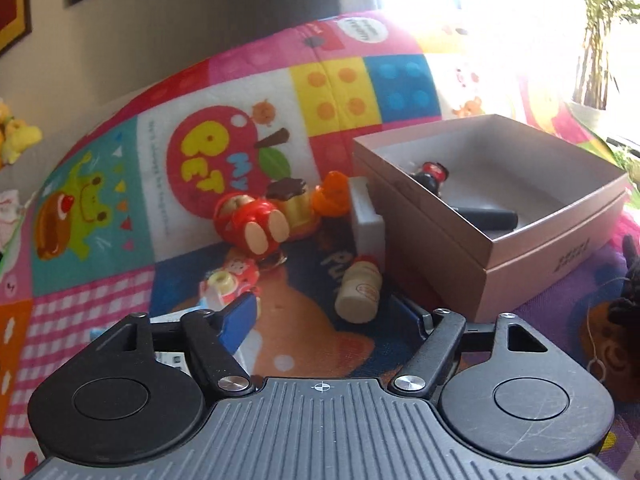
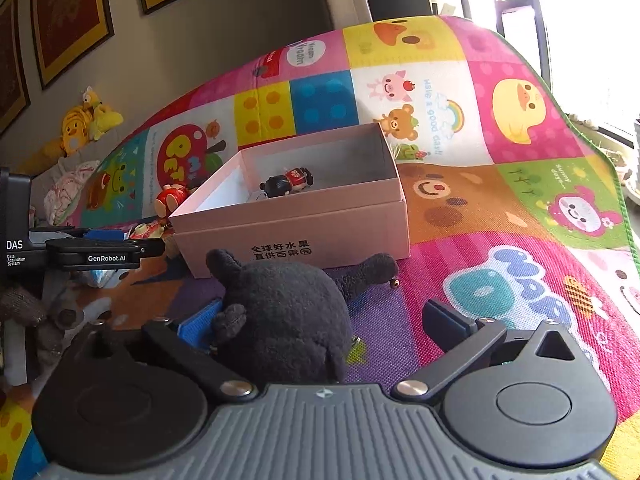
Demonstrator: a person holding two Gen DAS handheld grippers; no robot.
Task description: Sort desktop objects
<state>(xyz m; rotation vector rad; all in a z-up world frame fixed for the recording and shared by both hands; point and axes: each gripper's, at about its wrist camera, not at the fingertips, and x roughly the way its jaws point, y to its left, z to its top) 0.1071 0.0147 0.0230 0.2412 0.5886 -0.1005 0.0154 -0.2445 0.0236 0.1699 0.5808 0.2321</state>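
Sorting under way; bracketing dark grey fuzzy plush toy (image 2: 280, 312) just before pale pink cardboard box (image 2: 360, 216) with right gripper (image 2: 324, 320) spread, not pinching; hovering left gripper (image 1: 324, 312) spread near small cream wooden bottle (image 1: 358, 292); probably needing closure, then lifting boxward.

Mat (image 1: 208, 240), apple picture: "MY PET"
Mat, pig-and-bear square, right wrist view: "Have a good day!"
Box (image 2: 288, 236), front wall: "全球好水果 直供百果园"
Left gripper (image 2: 108, 254), side: "GenRobot.AI", "DAS Data Acquisition System"
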